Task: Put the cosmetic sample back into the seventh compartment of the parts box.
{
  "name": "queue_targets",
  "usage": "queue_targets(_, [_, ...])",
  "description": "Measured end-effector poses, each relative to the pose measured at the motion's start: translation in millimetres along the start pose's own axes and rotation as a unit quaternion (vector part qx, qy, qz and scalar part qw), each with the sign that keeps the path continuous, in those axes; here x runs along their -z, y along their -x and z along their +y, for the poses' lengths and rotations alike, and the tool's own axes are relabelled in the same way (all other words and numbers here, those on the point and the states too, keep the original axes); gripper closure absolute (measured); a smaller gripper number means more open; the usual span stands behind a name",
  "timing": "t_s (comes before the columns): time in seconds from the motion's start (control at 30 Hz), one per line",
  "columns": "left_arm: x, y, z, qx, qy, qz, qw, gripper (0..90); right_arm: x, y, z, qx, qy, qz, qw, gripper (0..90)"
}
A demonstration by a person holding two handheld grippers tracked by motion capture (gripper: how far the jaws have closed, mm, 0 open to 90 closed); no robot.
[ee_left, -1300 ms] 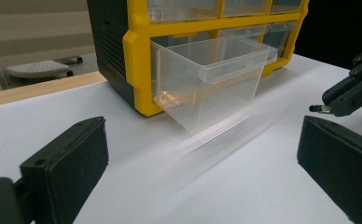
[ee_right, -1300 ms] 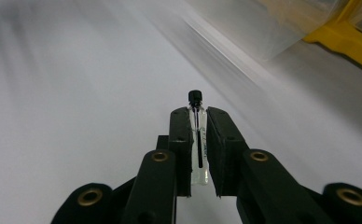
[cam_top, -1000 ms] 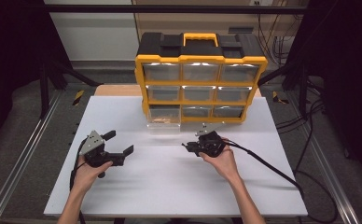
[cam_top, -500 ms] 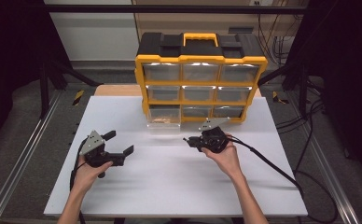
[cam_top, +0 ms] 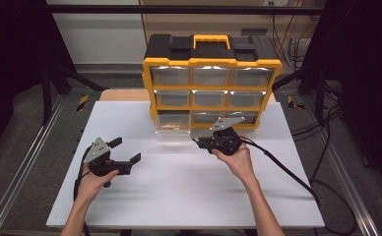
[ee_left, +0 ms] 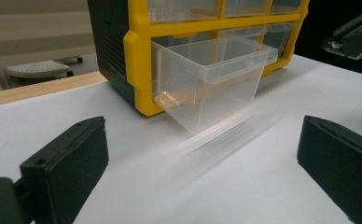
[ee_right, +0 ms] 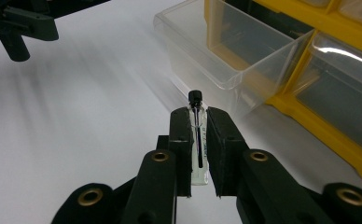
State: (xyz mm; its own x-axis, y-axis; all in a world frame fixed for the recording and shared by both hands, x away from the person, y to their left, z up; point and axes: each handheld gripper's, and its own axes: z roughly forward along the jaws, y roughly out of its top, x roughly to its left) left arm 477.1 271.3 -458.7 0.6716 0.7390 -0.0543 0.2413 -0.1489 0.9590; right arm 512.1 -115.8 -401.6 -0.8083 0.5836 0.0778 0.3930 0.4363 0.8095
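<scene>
Holding the small vial [ee_right: 197,135] clamped in the right tool [ee_right: 198,122], near the pulled-out clear drawer [ee_right: 226,51]; left tool [cam_top: 125,151] apart. Best lifted over the rim, released low inside.

The left gripper [cam_top: 128,152] rests low with jaws spread wide; the right gripper [cam_top: 197,141], held raised, has jaws clamped nearly together.

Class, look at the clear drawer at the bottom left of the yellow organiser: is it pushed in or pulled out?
Pulled out. The clear drawer juts forward past the yellow frame of the organiser over the white table.
</scene>
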Motion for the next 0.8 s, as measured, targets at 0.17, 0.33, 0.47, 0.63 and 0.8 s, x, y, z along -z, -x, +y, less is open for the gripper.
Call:
queue_targets(0.17, [0.2,-0.1,0.2,0.000,0.001,0.000,1.0000,2.0,2.1,0.7,6.5,0.001,0.006,-0.003,1.0000,80.9])
queue_targets(0.33, [0.3,-0.2,0.1,0.001,0.001,0.000,1.0000,2.0,2.7,0.8,12.0,0.003,0.009,-0.004,0.9999,80.9])
queue_targets(0.47, [0.4,-0.4,0.0,0.001,0.001,0.001,1.0000,2.0,2.0,1.2,16.5,0.005,0.010,-0.005,0.9999,80.9])
queue_targets(0.63, [0.2,-0.3,0.0,0.000,0.000,0.000,1.0000,2.0,1.5,2.0,20.8,0.004,0.015,-0.008,0.9999,80.9])
queue_targets(0.8, [0.2,-0.4,-0.2,0.000,0.000,0.000,1.0000,2.0,0.9,2.5,24.2,0.003,0.019,-0.009,0.9998,80.9])
